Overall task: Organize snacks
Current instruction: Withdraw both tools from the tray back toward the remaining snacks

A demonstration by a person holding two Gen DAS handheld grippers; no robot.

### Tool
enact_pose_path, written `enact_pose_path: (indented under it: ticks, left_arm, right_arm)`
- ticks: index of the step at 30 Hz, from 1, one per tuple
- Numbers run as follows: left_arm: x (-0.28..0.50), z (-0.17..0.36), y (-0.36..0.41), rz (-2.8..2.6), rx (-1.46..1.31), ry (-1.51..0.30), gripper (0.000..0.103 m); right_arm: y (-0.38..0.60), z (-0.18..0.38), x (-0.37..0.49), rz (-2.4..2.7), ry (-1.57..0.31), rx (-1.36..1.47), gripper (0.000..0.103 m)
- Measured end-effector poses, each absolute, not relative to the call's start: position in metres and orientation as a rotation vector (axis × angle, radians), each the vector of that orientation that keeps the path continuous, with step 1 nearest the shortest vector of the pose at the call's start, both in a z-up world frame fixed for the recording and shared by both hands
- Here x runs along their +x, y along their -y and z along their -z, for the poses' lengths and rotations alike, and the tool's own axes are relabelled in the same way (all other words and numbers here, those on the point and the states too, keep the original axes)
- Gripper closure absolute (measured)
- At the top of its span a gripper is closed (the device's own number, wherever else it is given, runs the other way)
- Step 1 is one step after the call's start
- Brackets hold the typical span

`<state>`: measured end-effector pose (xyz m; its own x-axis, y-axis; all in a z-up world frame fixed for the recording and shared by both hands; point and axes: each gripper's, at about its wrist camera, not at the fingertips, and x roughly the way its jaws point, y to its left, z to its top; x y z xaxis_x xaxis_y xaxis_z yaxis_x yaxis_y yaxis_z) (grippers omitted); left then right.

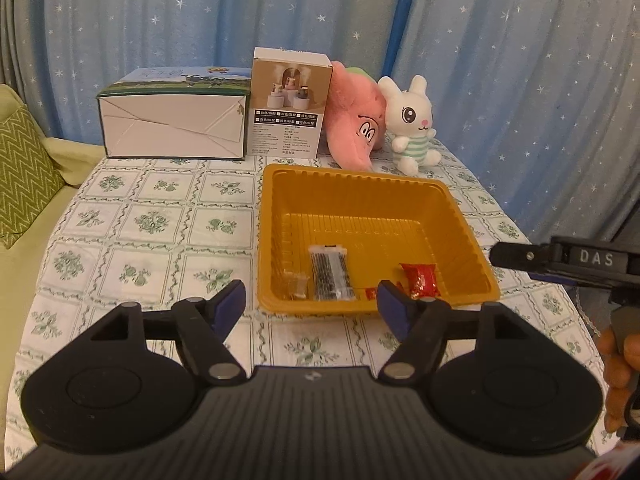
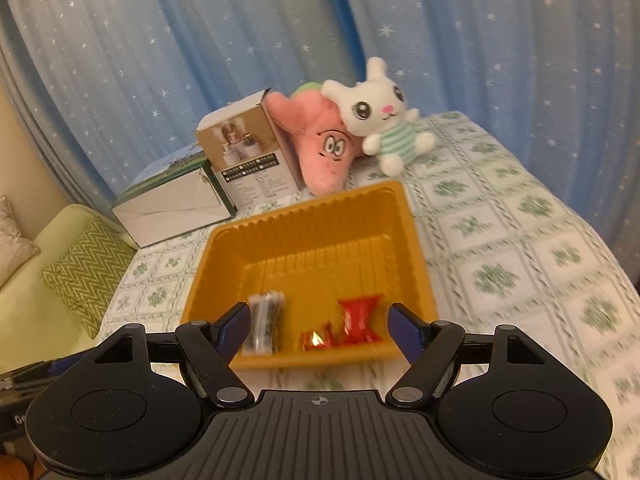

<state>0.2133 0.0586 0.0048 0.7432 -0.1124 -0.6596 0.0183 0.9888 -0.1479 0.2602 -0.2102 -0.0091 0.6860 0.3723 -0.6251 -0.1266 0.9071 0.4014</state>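
A yellow plastic tray (image 1: 360,184) (image 2: 312,206) sits on the patterned tablecloth. Along its near wall lie a clear packet of dark sticks (image 1: 331,272) (image 2: 264,326), a red wrapped snack (image 1: 420,279) (image 2: 360,318), a small clear wrapper (image 1: 298,283) and a small red candy (image 1: 371,293) (image 2: 314,339). My left gripper (image 1: 312,300) is open just before the tray's near rim, with nothing between its fingers. My right gripper (image 2: 318,320) is open too, empty, hovering at the near rim; its body (image 1: 560,260) juts in from the right in the left wrist view.
Behind the tray stand a white-and-green carton (image 1: 172,124) (image 2: 172,200), a brown product box (image 1: 290,108) (image 2: 248,152), a pink plush (image 1: 356,120) (image 2: 320,140) and a white bunny plush (image 1: 412,120) (image 2: 380,116). A green sofa with cushion (image 1: 24,176) (image 2: 80,272) borders the table's left edge.
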Motion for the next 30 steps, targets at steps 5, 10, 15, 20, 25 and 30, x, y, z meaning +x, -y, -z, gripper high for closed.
enact_pose_path:
  ticks: [5,10,15,20,25,30]
  left_arm:
    - [0.176,-0.013,-0.052,0.065,-0.133,-0.712,0.026]
    - [0.140,-0.017,-0.048,0.057,-0.140,-0.704,0.023]
    - [0.109,-0.016,-0.047,0.052,-0.152,-0.709,0.020]
    - [0.080,-0.015,-0.046,0.051,-0.167,-0.712,0.019]
    - [0.057,-0.013,-0.041,0.057,-0.162,-0.717,0.017]
    - [0.042,-0.012,-0.036,0.070,-0.145,-0.721,0.016]
  right_arm:
    - [0.223,0.002,0.212,-0.250,-0.753,0.333,0.028]
    - [0.230,-0.003,0.162,-0.231,-0.735,0.300,0.028]
    - [0.236,-0.006,0.123,-0.216,-0.730,0.287,0.027]
    - [0.241,-0.007,0.092,-0.212,-0.730,0.275,0.027]
    - [0.246,-0.004,0.066,-0.211,-0.738,0.270,0.028]
    - [0.250,0.001,0.050,-0.203,-0.747,0.270,0.028]
